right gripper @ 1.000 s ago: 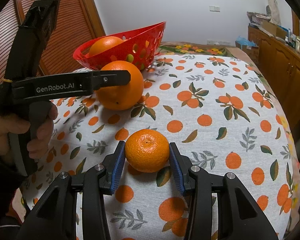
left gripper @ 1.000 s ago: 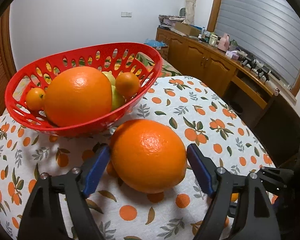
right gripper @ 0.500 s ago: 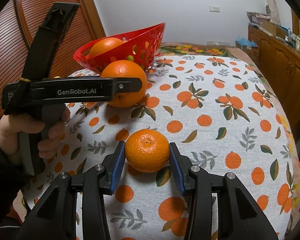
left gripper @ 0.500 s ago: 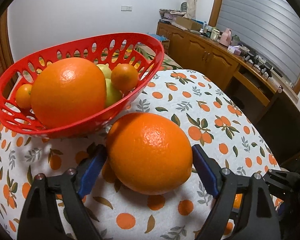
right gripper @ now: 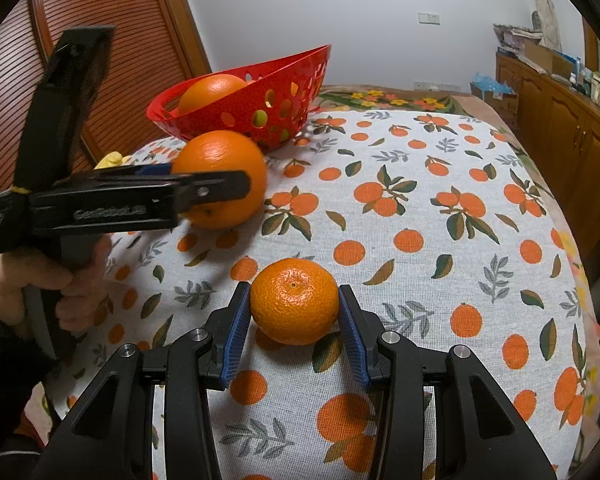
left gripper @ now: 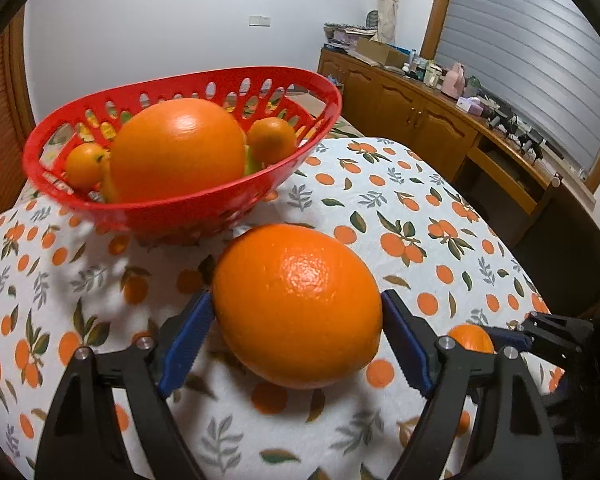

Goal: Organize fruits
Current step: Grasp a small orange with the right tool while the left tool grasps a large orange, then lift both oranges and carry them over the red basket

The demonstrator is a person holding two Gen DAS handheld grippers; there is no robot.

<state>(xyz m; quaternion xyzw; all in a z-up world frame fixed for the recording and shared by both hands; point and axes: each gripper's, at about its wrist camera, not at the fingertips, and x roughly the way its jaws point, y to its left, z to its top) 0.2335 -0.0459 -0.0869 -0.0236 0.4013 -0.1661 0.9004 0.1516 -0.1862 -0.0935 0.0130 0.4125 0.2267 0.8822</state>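
Observation:
My left gripper [left gripper: 296, 296] has its blue pads on both sides of a large orange [left gripper: 298, 306], and its jaws are closing on it. The orange sits just in front of the red basket [left gripper: 220, 76]. That basket holds another big orange [left gripper: 176, 148], small mandarins and a green fruit. In the right wrist view the left gripper [right gripper: 140, 196] and its large orange [right gripper: 220, 160] look motion-blurred beside the basket [right gripper: 260, 96]. My right gripper [right gripper: 294, 292] is shut on a mandarin [right gripper: 295, 300] that rests on the tablecloth.
The table [right gripper: 420, 200] wears a white cloth printed with oranges and drops off at the right. A wooden sideboard [left gripper: 440, 120] with clutter runs along the right wall. A person's hand [right gripper: 40, 280] holds the left gripper. A wooden door [right gripper: 120, 40] stands behind the basket.
The left gripper took the large orange deeper between its pads and drew back a little from the basket, carrying the orange along. The right gripper and mandarin stayed put.

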